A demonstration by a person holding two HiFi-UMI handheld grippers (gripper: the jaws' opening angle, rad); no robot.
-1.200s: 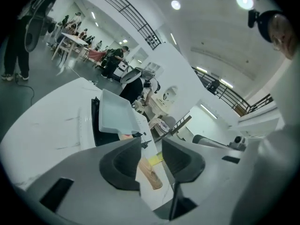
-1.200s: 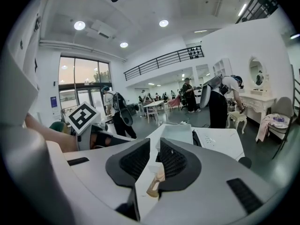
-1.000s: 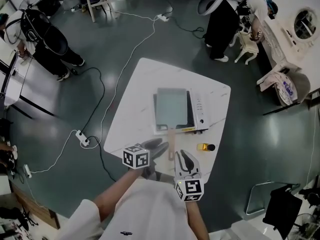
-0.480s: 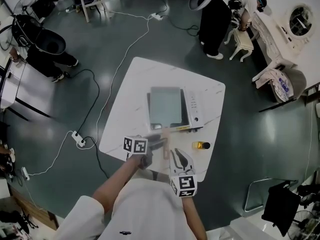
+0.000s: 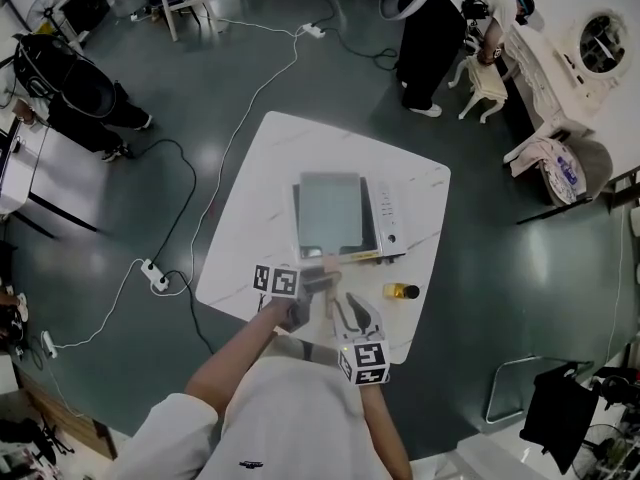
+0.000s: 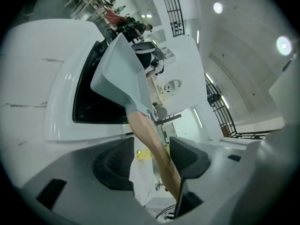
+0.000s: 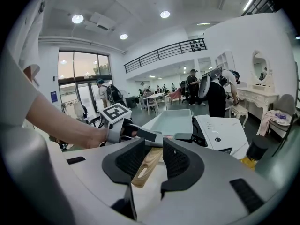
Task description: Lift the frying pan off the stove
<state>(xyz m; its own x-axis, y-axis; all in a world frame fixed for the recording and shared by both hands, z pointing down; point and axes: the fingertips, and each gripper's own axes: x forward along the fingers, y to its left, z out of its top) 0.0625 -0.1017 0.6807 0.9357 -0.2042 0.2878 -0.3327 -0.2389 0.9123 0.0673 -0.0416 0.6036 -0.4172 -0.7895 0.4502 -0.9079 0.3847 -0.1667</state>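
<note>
Frying pan (image 5: 330, 208) sits flat on the stove (image 5: 388, 220), not lifted — its wooden handle (image 7: 146, 167) runs between both sets of jaws; left gripper (image 6: 151, 159) spread wide, right gripper (image 7: 153, 154) opening, neither clamping — grip and lift still to do

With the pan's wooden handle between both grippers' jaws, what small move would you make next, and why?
Probably close the left gripper on the wooden handle. Its jaws stand wide open with the handle between them, and the right gripper is opening its jaws around the handle's end, so nothing grips the frying pan, which sits on the stove.
</note>
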